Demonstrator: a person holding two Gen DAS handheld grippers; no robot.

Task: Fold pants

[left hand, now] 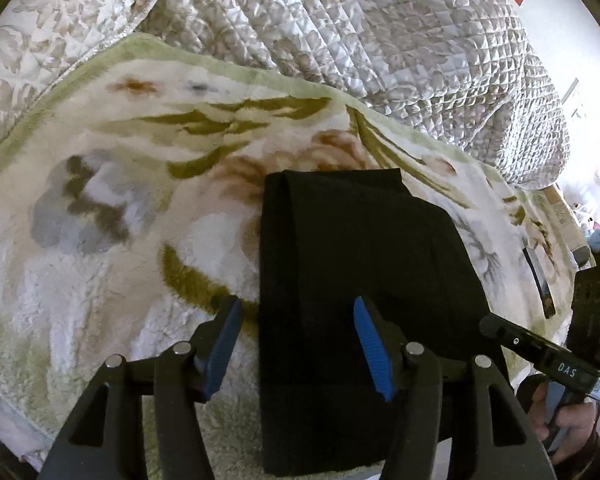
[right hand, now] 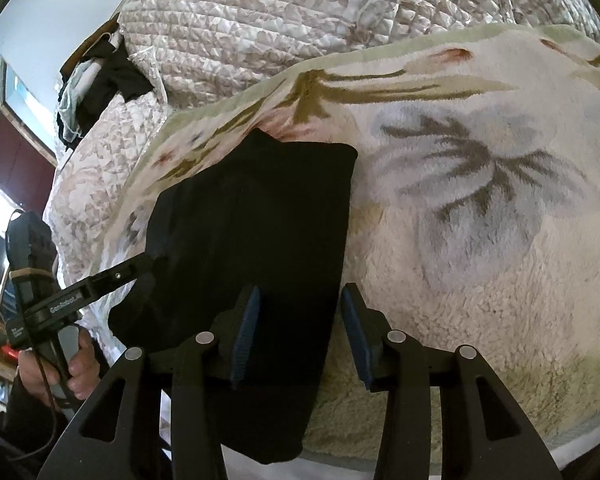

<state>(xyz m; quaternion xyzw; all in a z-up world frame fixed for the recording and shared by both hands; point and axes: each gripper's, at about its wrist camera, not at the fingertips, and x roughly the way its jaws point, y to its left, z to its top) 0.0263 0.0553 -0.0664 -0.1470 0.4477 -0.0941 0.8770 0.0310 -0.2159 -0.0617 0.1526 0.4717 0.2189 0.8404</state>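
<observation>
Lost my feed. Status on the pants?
Both tools open, left tool, right tool, holding nothing. Pants folded flat on blanket. Nothing in the way.

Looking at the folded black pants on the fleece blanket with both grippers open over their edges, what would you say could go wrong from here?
1. The left gripper and right gripper each straddle a side edge of the black pants; closing too deep may also pinch the fleece blanket and drag it along.
2. The pants look stacked in layers; a shallow pinch might lift only the top one and undo the fold.
3. The near end lies close to the blanket's edge, so a pull that way could slide it off.
</observation>
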